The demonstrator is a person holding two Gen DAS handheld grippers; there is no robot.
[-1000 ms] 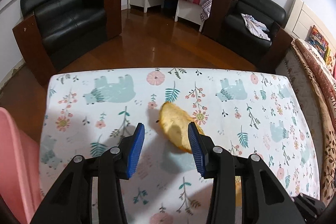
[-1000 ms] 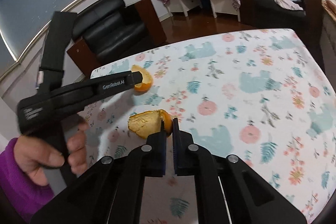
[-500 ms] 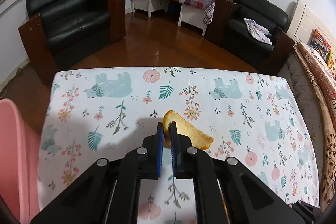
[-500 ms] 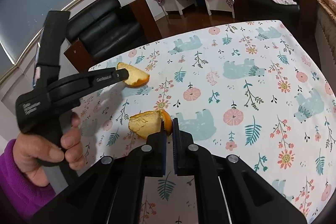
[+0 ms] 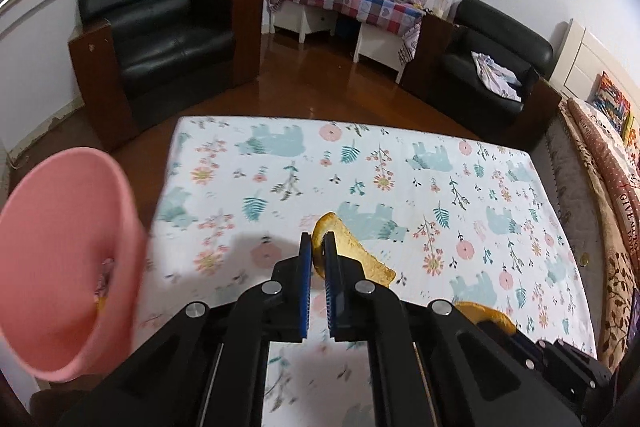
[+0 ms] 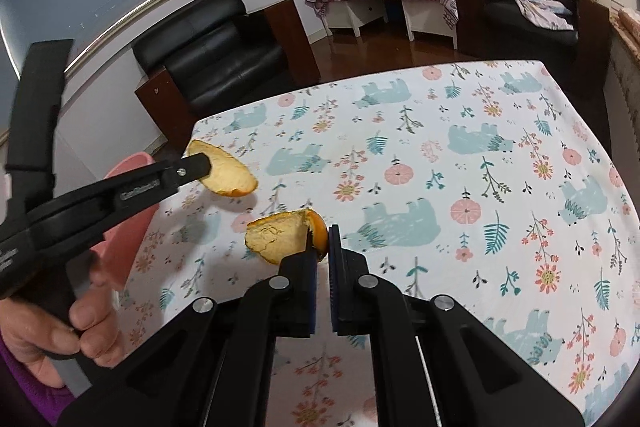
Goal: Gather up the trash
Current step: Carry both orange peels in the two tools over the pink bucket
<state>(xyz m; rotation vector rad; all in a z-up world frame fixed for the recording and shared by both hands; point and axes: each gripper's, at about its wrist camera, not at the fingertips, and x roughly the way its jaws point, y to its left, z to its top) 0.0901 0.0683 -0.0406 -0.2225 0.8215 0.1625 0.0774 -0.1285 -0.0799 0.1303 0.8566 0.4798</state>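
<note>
- A tabletop (image 6: 500,155) under a cloth printed with bears and flowers filled the room's foreground, black armchairs (image 5: 160,39) behind it.
- A pink bin (image 5: 60,247) stood off the tabletop's left edge.
- The left gripper (image 5: 319,245), jaws pinched nearly together, held one orange peel (image 5: 360,251) clear above the cloth, near the bin.
- The right gripper (image 6: 323,235), jaws likewise almost closed, gripped a second orange peel (image 6: 280,231) by its edge, lifted over the cloth, just beside the first.
</note>
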